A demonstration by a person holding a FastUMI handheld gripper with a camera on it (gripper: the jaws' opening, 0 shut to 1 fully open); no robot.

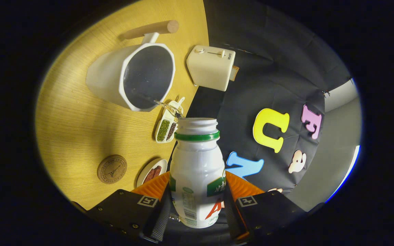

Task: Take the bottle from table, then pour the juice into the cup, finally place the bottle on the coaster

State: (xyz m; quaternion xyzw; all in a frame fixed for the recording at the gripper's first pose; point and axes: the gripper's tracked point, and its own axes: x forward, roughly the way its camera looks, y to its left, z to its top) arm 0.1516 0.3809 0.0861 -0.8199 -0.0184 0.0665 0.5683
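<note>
Bottle (197, 171) white, green-ringed neck, uncapped, clamped in gripper (197, 212), spilling toward cup (139, 77).

A staged kitchen booth: wooden table (77, 126), toaster (210, 66), black cloth wall (272, 68).

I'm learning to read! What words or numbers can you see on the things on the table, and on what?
Toaster: a tiny sideways word, too small to read surely.
Coaster: a ring of letters, too small to read.
Bottle, clamped between both gripper fingers: label print blurred and partly hidden.
</note>
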